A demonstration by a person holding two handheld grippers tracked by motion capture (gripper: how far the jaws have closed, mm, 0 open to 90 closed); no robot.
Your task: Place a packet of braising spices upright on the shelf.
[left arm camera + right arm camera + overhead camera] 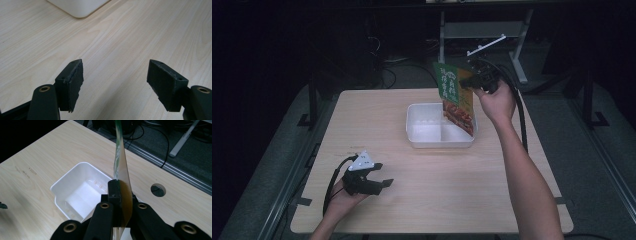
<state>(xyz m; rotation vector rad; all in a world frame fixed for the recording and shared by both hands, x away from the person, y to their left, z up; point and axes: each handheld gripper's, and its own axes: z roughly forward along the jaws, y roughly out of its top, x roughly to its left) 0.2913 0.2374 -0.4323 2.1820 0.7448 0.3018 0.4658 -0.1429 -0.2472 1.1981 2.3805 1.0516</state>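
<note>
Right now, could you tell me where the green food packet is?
In the high view, the green food packet hangs upright at the right rear of the table, pinched by the right gripper over the white container.

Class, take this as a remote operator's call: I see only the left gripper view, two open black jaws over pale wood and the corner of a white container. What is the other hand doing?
Observer: The right gripper is shut on a flat green and orange food pouch, holding it upright above the white plastic container.
Operator: Is the container empty?
Observer: In the right gripper view its visible compartment holds nothing; a divider splits the tray.
Operator: Where does my gripper sit?
Observer: The left gripper is at the near left of the wooden table, jaws open, apart from the container.
</note>
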